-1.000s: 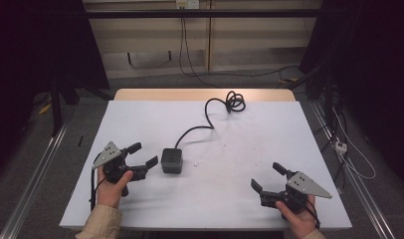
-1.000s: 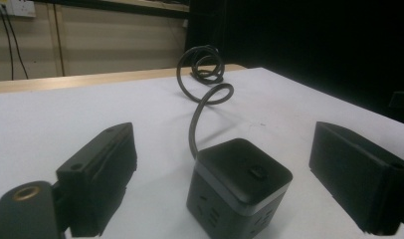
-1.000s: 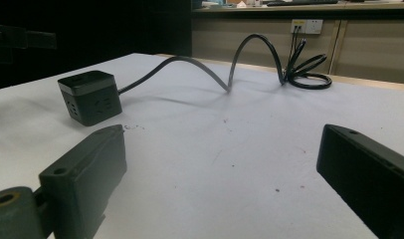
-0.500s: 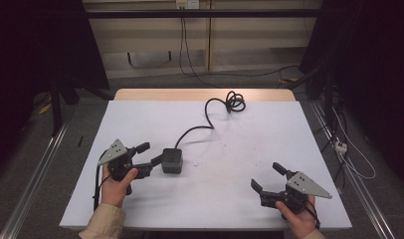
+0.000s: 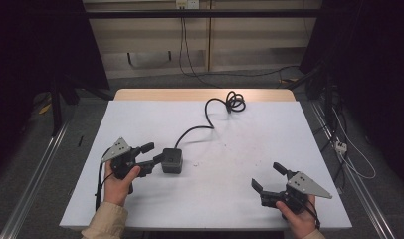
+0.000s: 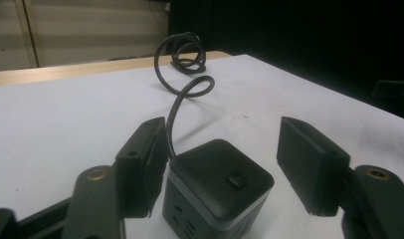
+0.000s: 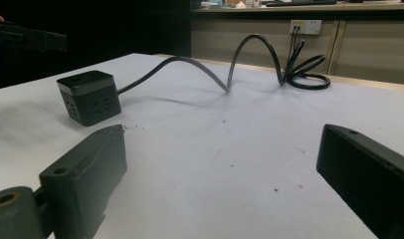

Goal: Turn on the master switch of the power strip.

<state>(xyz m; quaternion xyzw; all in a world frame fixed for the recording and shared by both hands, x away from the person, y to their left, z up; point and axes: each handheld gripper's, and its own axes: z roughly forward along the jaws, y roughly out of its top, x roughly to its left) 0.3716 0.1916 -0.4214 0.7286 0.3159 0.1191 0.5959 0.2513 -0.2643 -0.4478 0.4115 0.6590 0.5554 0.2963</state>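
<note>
1. The white table [image 5: 240, 149] carries all items; its far edge shows a bare wooden strip.
2. A black cable [image 5: 210, 119] runs from the cube toward the far edge and ends in a loose coil [image 5: 235, 102].
3. My left gripper [image 5: 152, 153] is at the table's left. Its jaws are spread wide, one on each side of the cube's near end. In the left gripper view, one jaw sits just beside the cube wall; I cannot tell whether it touches. The other jaw stands apart.
4. My right gripper [image 5: 268, 178] rests near the front right corner, jaws spread wide, holding nothing, well apart from the cube.
5. The black power cube [image 5: 172, 160] sits left of centre, sockets on its sides and a button [image 6: 235, 180] on top.
</note>
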